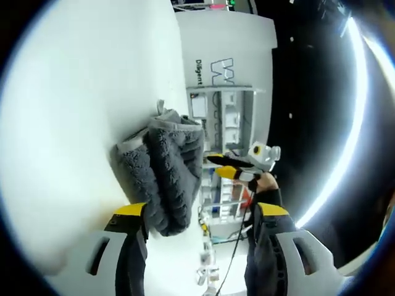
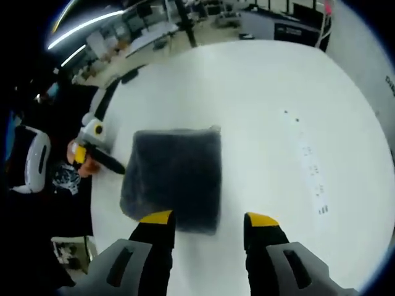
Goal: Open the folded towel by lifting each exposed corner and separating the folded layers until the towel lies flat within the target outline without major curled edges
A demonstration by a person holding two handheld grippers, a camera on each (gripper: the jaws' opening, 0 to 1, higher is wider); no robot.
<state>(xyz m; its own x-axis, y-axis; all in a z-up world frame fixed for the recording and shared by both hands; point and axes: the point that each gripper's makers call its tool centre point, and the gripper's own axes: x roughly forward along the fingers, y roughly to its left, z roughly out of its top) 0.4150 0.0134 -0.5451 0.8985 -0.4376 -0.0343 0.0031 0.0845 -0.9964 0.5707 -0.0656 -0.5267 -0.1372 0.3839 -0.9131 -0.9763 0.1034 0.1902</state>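
Note:
The dark grey towel [image 2: 176, 179] lies folded into a thick square on the white table [image 2: 265, 92]. My right gripper [image 2: 208, 221] hovers open at its near edge, one yellow-tipped jaw over the towel's corner and the other over bare table. My left gripper [image 2: 102, 157], held by a hand, comes in from the left with a black fingertip at the towel's side edge. In the left gripper view the towel [image 1: 163, 166] shows as stacked fluffy layers at the table edge. My left gripper [image 1: 200, 213] is open, its jaws wide on either side of the stack. The right gripper [image 1: 237, 171] shows beyond the towel.
A row of small printed marks [image 2: 308, 160] runs across the table to the right of the towel. A white partition with lettering [image 1: 225, 71] and shelving [image 1: 228, 120] stand past the table. The person's dark clothes [image 2: 62, 179] are at the table's left edge.

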